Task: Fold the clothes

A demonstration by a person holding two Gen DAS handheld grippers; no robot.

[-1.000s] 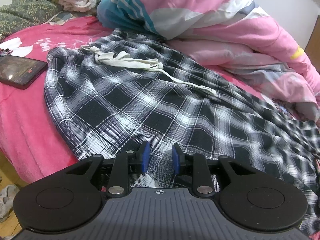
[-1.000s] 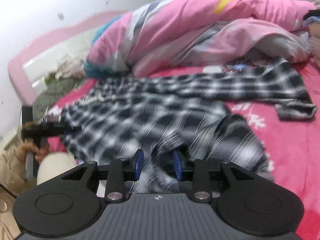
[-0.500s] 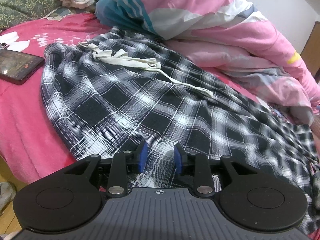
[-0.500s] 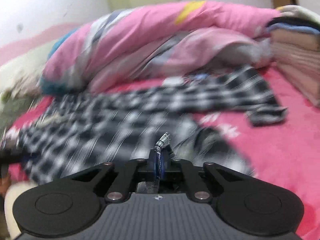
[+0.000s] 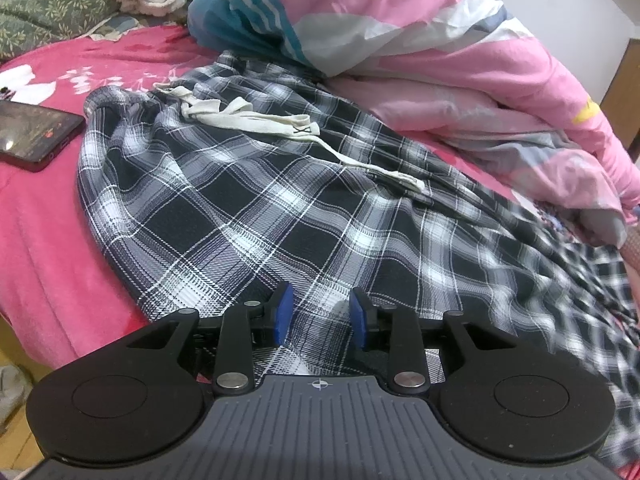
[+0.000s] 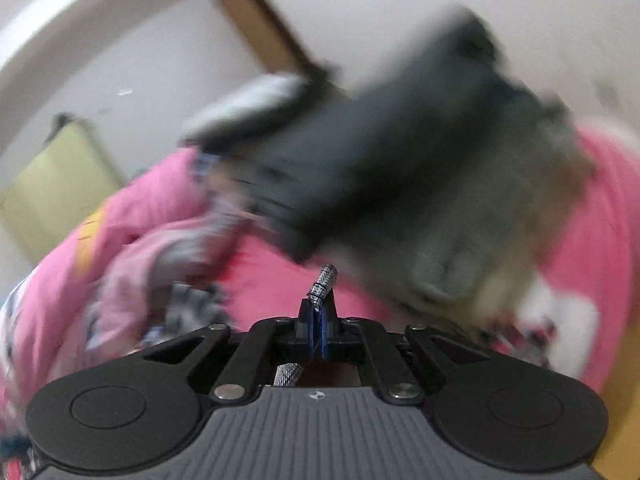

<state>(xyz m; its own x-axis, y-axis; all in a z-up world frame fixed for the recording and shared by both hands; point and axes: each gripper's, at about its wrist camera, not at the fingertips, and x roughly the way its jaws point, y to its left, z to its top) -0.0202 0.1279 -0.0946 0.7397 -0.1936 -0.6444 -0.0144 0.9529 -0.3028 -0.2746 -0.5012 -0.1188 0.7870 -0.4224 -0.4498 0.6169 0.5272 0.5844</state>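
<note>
A: Pink bedsheet is carrying the black-and-white plaid drawstring trousers, spreading flat ahead of the left gripper, whose blue pads are standing apart over the hem, gripping nothing.

B: And the right gripper?

A: Clenching a thin twisted bit of plaid cloth; view heavily blurred, dark folded pile ahead.

B: Advice for the fold?

A: Judging: keep the pinched edge taut, carry it low and slowly, with the left one pinning the hem so the fabric isn't dragging.

B: Versus a second ago?

A: Right jaws were standing apart then; now they are closing on cloth and swinging. Left barely shifting.
</note>
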